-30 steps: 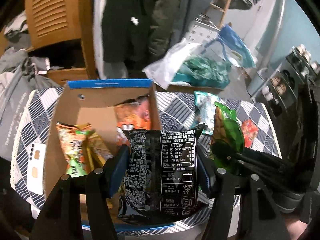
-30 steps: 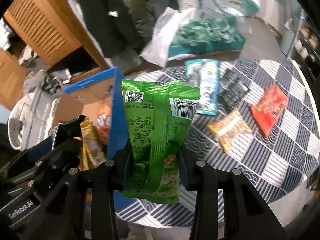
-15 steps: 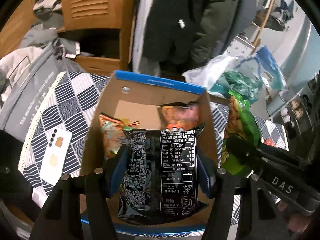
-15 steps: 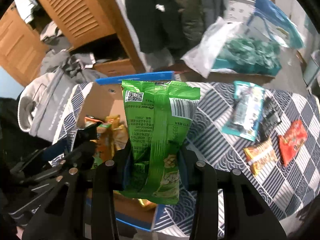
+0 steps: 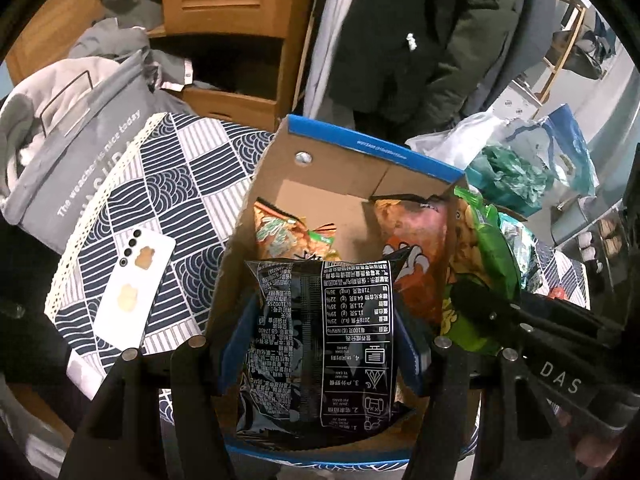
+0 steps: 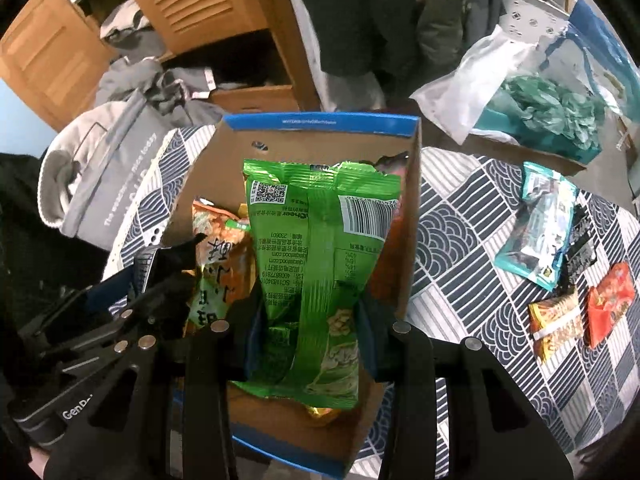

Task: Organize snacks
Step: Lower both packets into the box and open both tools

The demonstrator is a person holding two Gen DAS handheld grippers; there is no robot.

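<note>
My left gripper [image 5: 320, 344] is shut on a black snack bag [image 5: 324, 344] and holds it upright over the open cardboard box [image 5: 348, 148] with the blue rim. My right gripper [image 6: 310, 332] is shut on a green snack bag [image 6: 316, 256], which hangs over the same box [image 6: 320, 126]. Inside the box lie an orange-green packet [image 5: 288, 236] and an orange-red packet [image 5: 416, 240]. In the left wrist view the green bag [image 5: 480, 264] shows at the box's right wall, clamped in the other gripper. The left gripper [image 6: 160, 280] appears at the left of the right wrist view.
The box stands on a table with a navy-and-white patterned cloth [image 6: 460, 240]. A white phone [image 5: 136, 280] lies left of the box. Several loose snack packets lie on the right, among them a teal one [image 6: 540, 220] and a red one [image 6: 610, 304]. A person in dark clothes [image 5: 420, 32] stands behind the table.
Both grippers have swung left with their bags, from the box's right edge to over its inside. Both grips are unchanged.
</note>
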